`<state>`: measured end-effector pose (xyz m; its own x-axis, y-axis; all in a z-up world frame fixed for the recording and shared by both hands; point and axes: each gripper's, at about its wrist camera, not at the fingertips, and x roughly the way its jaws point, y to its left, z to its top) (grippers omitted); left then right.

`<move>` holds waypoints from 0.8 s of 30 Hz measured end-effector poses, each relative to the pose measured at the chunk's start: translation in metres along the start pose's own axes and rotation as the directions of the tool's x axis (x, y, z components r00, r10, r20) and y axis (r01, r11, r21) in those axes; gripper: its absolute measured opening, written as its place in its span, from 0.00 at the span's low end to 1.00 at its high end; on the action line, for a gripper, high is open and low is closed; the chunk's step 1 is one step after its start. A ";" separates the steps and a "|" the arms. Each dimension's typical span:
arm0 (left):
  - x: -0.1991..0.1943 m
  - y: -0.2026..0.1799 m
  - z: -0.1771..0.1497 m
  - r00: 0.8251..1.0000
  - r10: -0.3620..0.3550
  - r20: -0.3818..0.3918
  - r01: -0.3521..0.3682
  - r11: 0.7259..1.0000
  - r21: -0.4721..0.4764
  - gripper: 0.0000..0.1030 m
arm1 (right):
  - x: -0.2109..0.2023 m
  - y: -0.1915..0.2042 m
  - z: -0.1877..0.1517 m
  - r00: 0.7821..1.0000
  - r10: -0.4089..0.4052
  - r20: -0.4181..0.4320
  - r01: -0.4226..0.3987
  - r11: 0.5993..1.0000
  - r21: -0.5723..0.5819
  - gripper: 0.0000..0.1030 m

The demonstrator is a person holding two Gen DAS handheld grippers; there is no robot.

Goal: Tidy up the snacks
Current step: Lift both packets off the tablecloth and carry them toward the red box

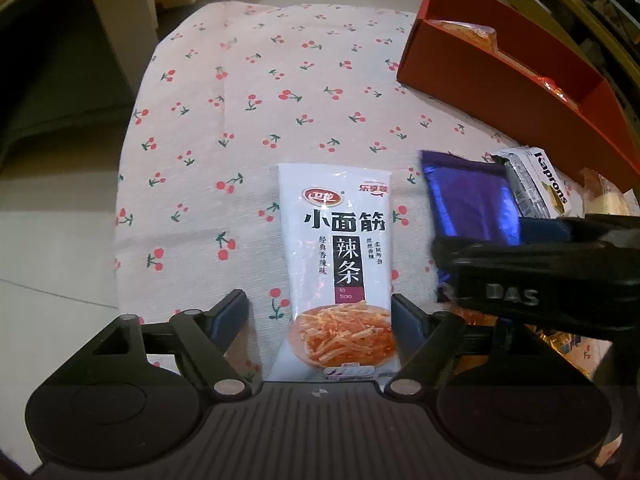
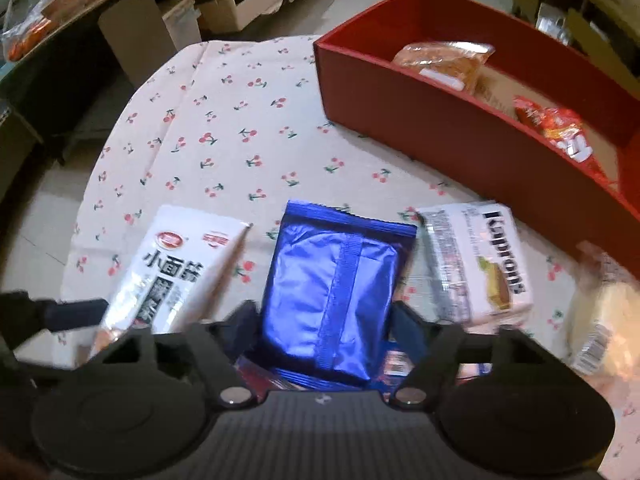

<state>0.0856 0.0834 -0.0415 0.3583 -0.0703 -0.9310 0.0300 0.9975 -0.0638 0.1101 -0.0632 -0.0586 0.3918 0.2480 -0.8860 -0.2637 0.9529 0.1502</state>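
three packets are lying side by side on the cloth (image 2: pixel 240 128): the latiao packet (image 1: pixel 340 264) leftmost, the foil packet (image 2: pixel 336 292) between, the kaprons packet (image 2: pixel 480 264) rightmost; the box (image 2: pixel 440 132) is sitting behind.

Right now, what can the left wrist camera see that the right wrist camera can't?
Only the left view shows the whole front of the white latiao packet, down to its pictured orange strips, lying between the open left gripper.

Only the right view shows inside the red box: a clear-wrapped pastry and a red packet.

Both show the cherry cloth, the blue packet between the right gripper fingers, and the Kaprons pack.
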 end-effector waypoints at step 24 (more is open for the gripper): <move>-0.018 -0.015 0.007 0.996 -0.053 0.071 0.051 0.998 0.033 0.52 | -0.052 -0.019 -0.010 0.992 0.024 0.121 -0.023 1.000 -0.010 0.58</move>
<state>0.0850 0.0702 -0.0212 0.4216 -0.1235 -0.8983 0.0792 0.9919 -0.0992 0.0860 -0.0963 -0.0203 0.4893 0.2900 -0.8225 -0.2814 0.9451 0.1659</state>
